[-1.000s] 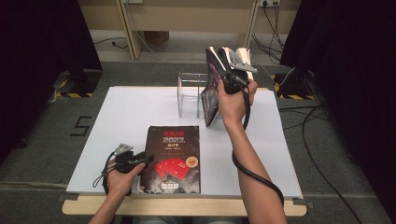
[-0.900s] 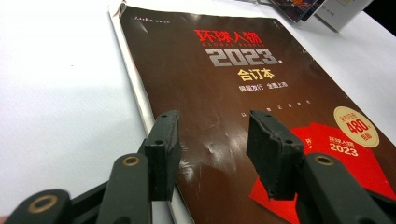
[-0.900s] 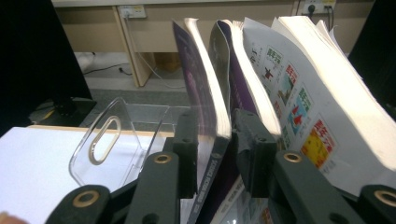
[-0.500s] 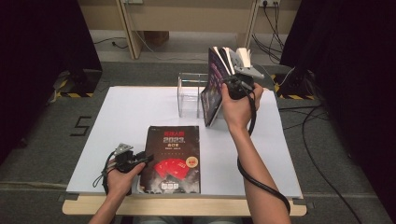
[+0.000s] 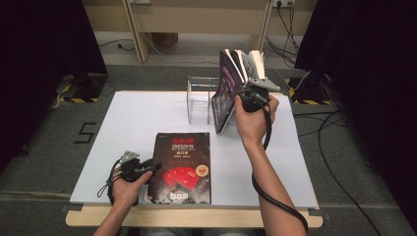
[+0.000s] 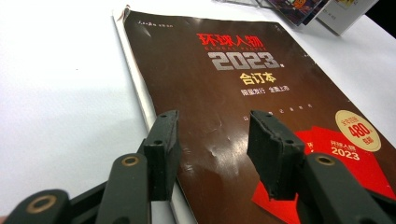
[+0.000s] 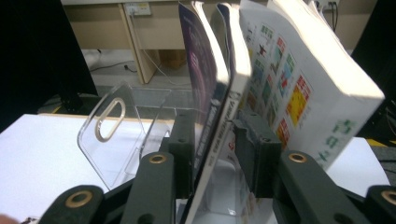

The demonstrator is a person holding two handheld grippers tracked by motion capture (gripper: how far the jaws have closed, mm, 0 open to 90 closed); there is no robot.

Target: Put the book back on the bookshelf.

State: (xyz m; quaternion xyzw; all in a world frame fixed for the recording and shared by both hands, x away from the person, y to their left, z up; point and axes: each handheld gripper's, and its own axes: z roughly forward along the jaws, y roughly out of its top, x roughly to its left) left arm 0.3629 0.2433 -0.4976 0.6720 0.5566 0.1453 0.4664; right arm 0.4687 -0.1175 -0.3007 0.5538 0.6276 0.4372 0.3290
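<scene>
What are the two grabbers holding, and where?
The right gripper holds the purple magazine near its lower spine. The left gripper holds nothing, open over the dark magazine.

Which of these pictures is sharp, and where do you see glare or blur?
High view: evenly lit, the white table bright, dark curtains at both sides. Left gripper view: the title on the dark brown 2023 magazine is sharp, with a pale sheen on its glossy cover; the black jaws are soft. Right gripper view: the upright books are blurred, and the clear acrylic stand catches light.
</scene>
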